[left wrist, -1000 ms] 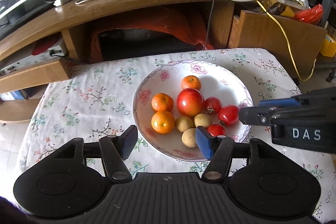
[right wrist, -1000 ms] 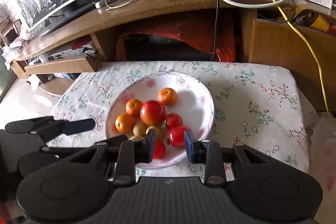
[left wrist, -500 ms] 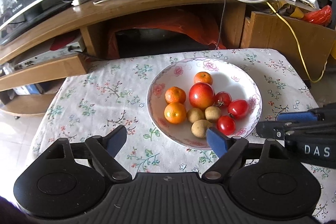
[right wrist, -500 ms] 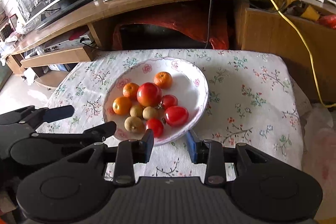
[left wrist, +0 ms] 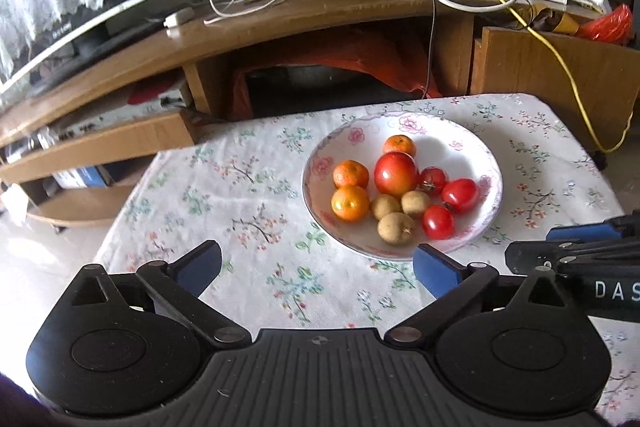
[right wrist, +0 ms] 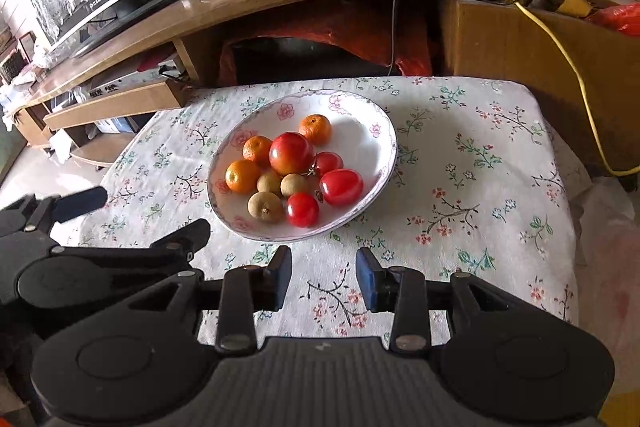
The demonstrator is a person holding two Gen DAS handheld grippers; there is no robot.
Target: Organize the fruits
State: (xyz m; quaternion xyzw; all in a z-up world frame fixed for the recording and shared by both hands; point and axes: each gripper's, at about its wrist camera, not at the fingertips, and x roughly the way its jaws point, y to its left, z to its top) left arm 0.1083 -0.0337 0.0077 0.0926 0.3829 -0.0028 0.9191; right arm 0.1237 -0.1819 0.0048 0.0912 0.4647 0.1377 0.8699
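A white floral bowl (left wrist: 472, 143) (right wrist: 376, 123) on the flowered tablecloth holds a red apple (left wrist: 395, 174) (right wrist: 291, 153), three oranges (left wrist: 349, 203), three red tomatoes (left wrist: 460, 195) and three small brown fruits (left wrist: 396, 228). My left gripper (left wrist: 316, 267) is wide open and empty, above the cloth in front of the bowl. My right gripper (right wrist: 323, 273) is open and empty, in front of the bowl's near rim; it also shows at the right of the left wrist view (left wrist: 560, 247).
The small table (right wrist: 500, 195) has edges at left, right and front. Behind it a wooden TV stand (left wrist: 280, 27) carries cables, a router and a TV. A wooden panel (right wrist: 520, 39) stands at back right.
Both grippers have pulled back and up from the bowl. The left jaws have opened wider. The fruits have not moved.
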